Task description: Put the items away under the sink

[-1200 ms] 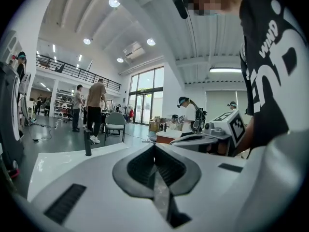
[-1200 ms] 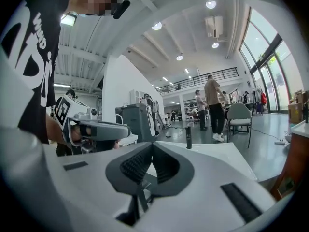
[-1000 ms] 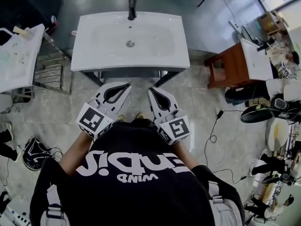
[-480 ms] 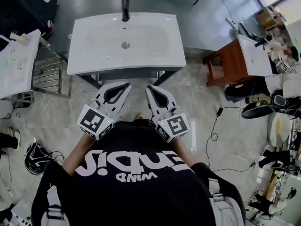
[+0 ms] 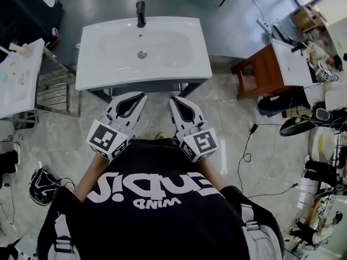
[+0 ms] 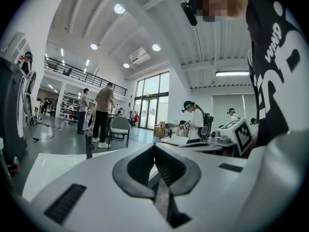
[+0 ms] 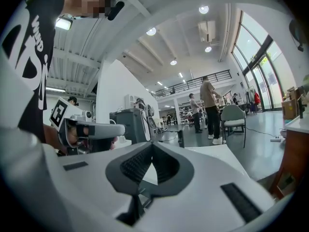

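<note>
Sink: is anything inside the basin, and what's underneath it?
Inside the sink only the drain shows; no items. Underneath, just the dark frame peeks out at the front; the sink itself covers the rest of that space.

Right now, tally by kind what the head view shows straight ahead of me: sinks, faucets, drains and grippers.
White sink: 1
Black faucet: 1
Drain: 1
Grippers: 2 (left gripper, right gripper)
Total: 5

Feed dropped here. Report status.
Left gripper shut, empty. Right gripper shut, empty. Sink ahead, no items in sight. Nothing in the way.
</note>
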